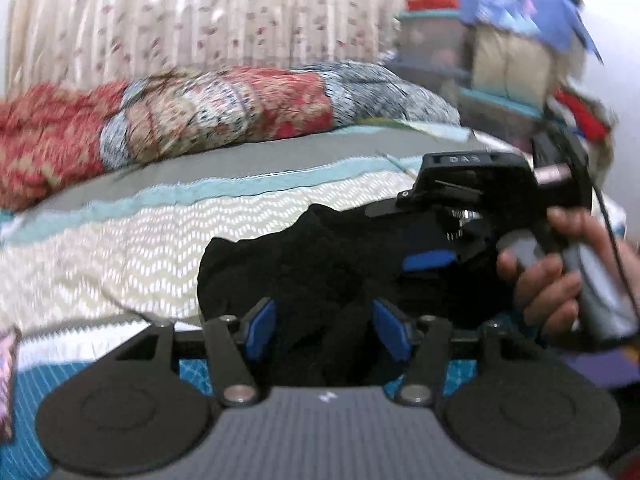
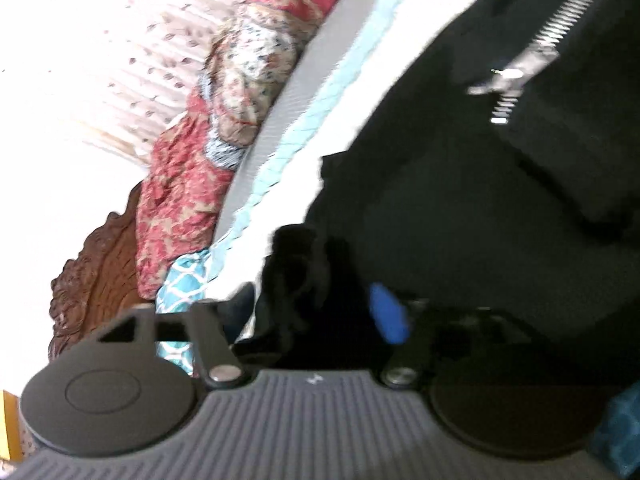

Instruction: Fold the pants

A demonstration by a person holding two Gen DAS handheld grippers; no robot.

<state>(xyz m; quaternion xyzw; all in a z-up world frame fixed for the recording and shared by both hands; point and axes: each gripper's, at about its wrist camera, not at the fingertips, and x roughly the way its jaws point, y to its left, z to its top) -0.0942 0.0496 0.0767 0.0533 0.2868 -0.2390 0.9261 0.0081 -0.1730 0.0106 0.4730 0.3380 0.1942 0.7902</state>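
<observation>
The black pants (image 1: 320,260) lie bunched on the bed's cream zigzag cover (image 1: 120,248). My left gripper (image 1: 326,328) sits at their near edge. Its blue pads (image 1: 262,326) stand apart, with a fold of black cloth loose between them. Beyond it, a hand (image 1: 552,280) holds my right gripper (image 1: 434,246) over the far part of the pants. In the right wrist view, which is tilted, the pants (image 2: 440,180) fill the frame and show a silver zipper (image 2: 516,80). The right gripper (image 2: 316,308) is open there, with dark cloth lying between its blue pad (image 2: 388,314) and the other finger.
A red and blue patterned quilt (image 1: 180,120) is heaped along the far side of the bed, in front of a flowered curtain (image 1: 200,12). Cluttered shelves (image 1: 500,60) with clothes stand at the right. A carved wooden headboard (image 2: 92,272) ends the bed.
</observation>
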